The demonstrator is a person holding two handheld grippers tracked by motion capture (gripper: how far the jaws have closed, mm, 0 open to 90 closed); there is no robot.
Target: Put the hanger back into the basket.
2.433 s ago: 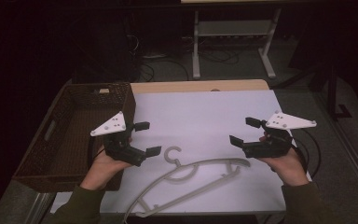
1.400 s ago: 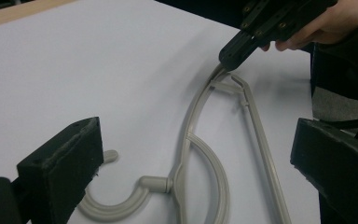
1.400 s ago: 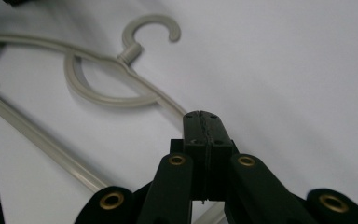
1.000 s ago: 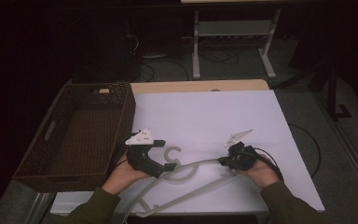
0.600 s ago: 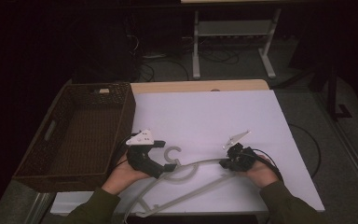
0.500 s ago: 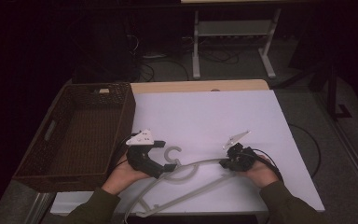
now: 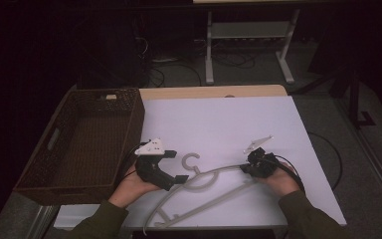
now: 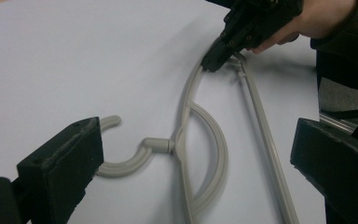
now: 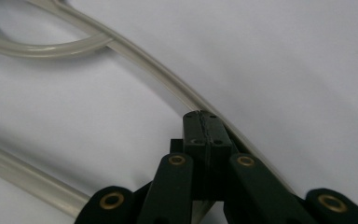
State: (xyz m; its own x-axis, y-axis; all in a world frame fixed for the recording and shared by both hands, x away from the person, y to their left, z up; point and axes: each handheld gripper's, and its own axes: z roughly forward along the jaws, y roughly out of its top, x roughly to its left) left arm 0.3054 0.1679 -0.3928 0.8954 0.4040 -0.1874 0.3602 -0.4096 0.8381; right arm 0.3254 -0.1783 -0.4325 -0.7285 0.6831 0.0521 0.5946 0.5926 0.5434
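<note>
Both our grippers are down at the hanger (image 7: 214,175) now.
Right gripper (image 7: 251,167) clamped on its arm, left gripper (image 7: 176,167) jaws apart; white table (image 7: 229,119), dark room.

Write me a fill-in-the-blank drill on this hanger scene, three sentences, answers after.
1. The right tongs are ____ on the upper arm of the grey hanger.
2. The left tongs stand ____, with the hanger's hook lying between their jaws.
3. The brown wicker basket stands at the ____ edge of the white table.

Missing words: shut; open; left
</note>
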